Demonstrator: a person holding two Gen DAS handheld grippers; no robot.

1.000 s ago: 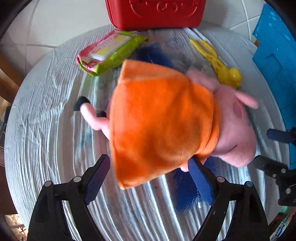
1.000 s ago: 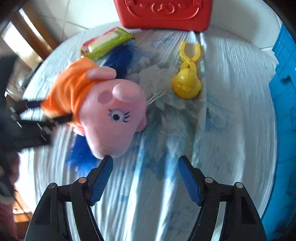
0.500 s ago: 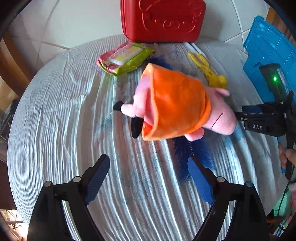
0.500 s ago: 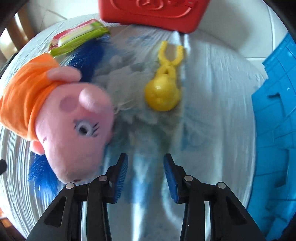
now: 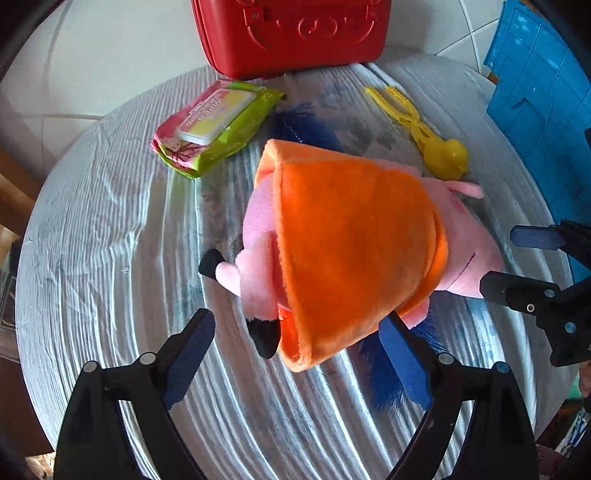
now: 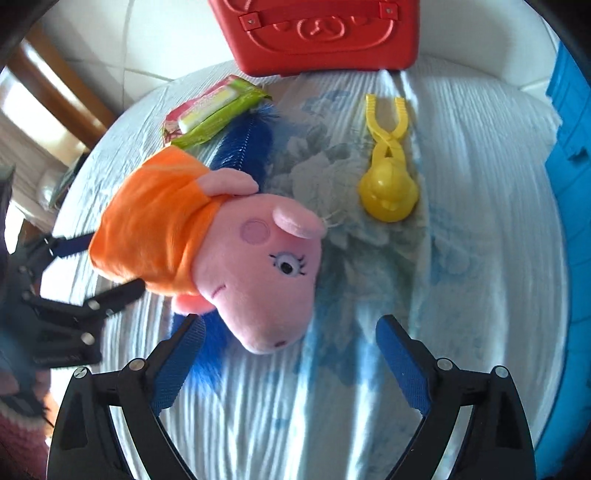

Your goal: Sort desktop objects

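A pink pig plush in an orange dress (image 5: 354,236) lies on the round table's blue-and-white cloth (image 5: 110,229), on top of a blue bristle brush (image 6: 243,144). My left gripper (image 5: 295,354) is open, its fingers either side of the dress hem, not closed on it. My right gripper (image 6: 291,354) is open, its fingers wide, the plush's snout (image 6: 266,325) just ahead between them. The right gripper also shows in the left wrist view (image 5: 532,266), beside the plush's head.
A red case (image 5: 295,33) stands at the table's far edge. A green wet-wipes pack (image 5: 218,125) lies left of the brush. A yellow duck-shaped tong (image 6: 388,166) lies right of the plush. A blue plastic crate (image 5: 543,96) stands at the right.
My left gripper has moved back close to the plush's dress. My right gripper has opened wide from a narrow gap and now sits by the plush's snout.
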